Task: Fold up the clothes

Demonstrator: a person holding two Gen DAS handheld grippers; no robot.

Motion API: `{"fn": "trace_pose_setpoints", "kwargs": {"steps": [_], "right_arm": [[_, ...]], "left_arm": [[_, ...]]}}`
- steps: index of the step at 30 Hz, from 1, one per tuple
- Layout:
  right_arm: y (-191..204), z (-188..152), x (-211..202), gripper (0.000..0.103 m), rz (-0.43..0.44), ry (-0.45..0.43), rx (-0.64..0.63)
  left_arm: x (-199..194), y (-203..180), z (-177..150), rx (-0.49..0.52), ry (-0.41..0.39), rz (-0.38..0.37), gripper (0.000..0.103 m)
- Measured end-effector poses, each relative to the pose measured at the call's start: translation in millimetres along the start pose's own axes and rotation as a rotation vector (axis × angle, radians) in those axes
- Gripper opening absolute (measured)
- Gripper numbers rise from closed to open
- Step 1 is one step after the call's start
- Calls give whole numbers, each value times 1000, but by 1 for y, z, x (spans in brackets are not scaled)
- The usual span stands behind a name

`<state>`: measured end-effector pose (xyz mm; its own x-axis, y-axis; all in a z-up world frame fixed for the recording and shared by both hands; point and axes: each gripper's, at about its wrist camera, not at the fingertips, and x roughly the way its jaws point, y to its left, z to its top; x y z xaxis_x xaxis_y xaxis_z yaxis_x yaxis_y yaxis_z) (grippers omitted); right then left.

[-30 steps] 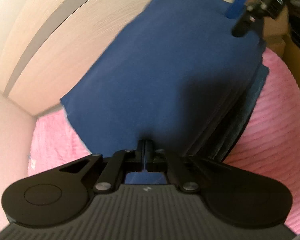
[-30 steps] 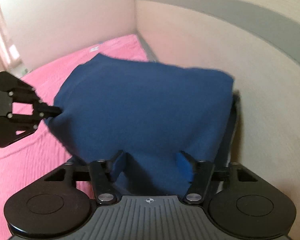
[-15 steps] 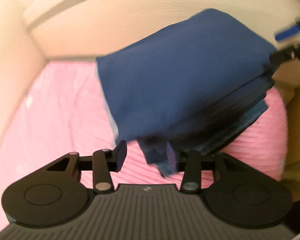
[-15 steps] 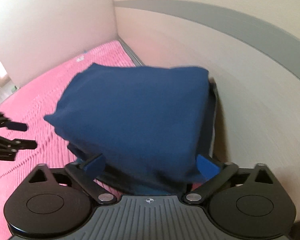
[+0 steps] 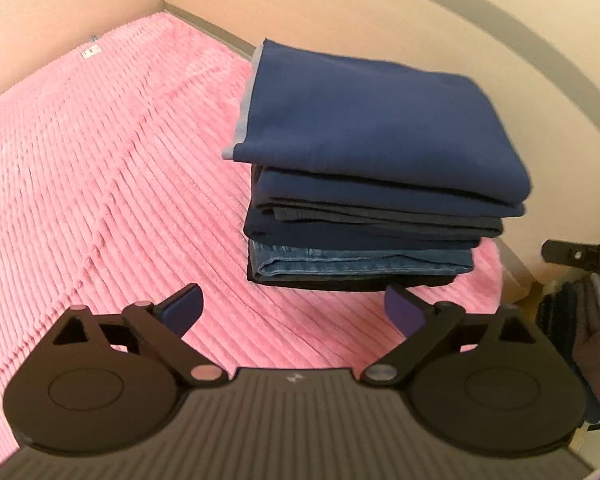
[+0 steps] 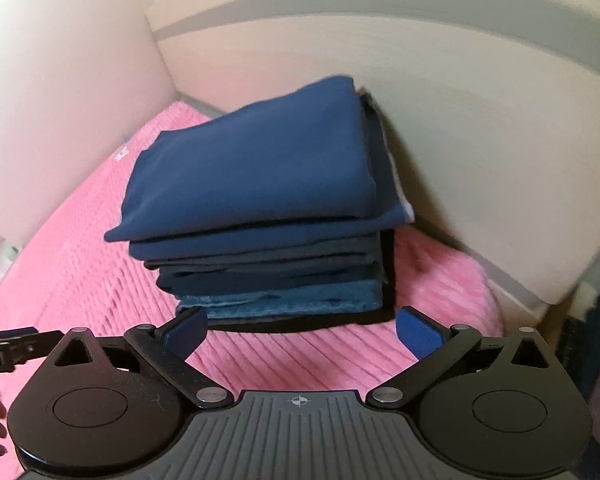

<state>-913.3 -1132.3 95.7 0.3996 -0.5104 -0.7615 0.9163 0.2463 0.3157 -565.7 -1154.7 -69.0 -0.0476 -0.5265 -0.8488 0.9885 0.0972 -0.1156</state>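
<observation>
A folded navy garment (image 5: 372, 128) (image 6: 256, 168) lies on top of a stack of folded clothes (image 5: 364, 240) (image 6: 276, 276) on the pink ribbed bedspread (image 5: 100, 184) (image 6: 72, 280). Under it come darker folded pieces, blue jeans (image 5: 360, 261) (image 6: 284, 300) and a black layer at the bottom. My left gripper (image 5: 292, 308) is open, a little short of the stack's front, with nothing between its fingers. My right gripper (image 6: 300, 332) is open too, just before the stack's near edge, holding nothing. The other gripper's tip shows at each view's edge (image 5: 576, 256) (image 6: 8, 348).
The stack stands in the bed's corner against a beige headboard with a grey stripe (image 6: 380, 4) and a side wall (image 5: 60, 8). A white tag (image 5: 91, 51) lies far off on the bedspread. More clothes hang or pile at the right (image 5: 588, 340). Open bedspread lies to the left.
Both grippers let go of the navy garment and drew back; it now rests flat on the stack. The left jaws went from shut to wide open, and the right widened.
</observation>
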Motion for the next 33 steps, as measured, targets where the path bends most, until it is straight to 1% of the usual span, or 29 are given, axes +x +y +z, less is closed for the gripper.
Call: {"fn": "trace_pose_setpoints", "kwargs": {"steps": [3, 6, 9, 10, 12, 15, 17, 21, 23, 24, 26, 28, 33], "right_arm": [[19, -26, -28, 103, -22, -37, 12], [37, -55, -49, 103, -43, -58, 32], [54, -82, -67, 103, -16, -27, 94], [61, -91, -73, 103, -6, -16, 107], [76, -106, -89, 103, -1, -25, 94], [92, -120, -107, 103, -2, -42, 80], [95, -124, -114, 103, 0, -44, 73], [95, -119, -123, 103, -11, -64, 64], [92, -110, -123, 103, -11, -67, 50], [90, -104, -123, 103, 4, -69, 44], [84, -93, -125, 103, 24, -72, 26], [79, -83, -127, 103, 44, -74, 9], [60, -69, -133, 103, 12, -76, -29]], "left_arm": [[-17, -1, -23, 21, -33, -20, 97], [-53, 3, -43, 77, -72, -10, 98], [-81, 11, -74, 92, -87, -6, 99], [-90, 14, -84, 93, -87, -3, 101], [-111, 22, -106, 84, -77, 8, 101], [-136, 32, -134, 69, -76, 14, 101], [-149, 37, -145, 54, -75, 15, 101], [-163, 36, -148, 43, -90, 13, 101], [-171, 35, -150, 38, -98, 11, 101], [-173, 33, -149, 44, -105, 14, 101], [-173, 24, -142, 60, -122, 24, 101], [-171, 14, -133, 44, -136, 32, 101], [-168, -15, -114, 27, -158, 48, 101]]}}
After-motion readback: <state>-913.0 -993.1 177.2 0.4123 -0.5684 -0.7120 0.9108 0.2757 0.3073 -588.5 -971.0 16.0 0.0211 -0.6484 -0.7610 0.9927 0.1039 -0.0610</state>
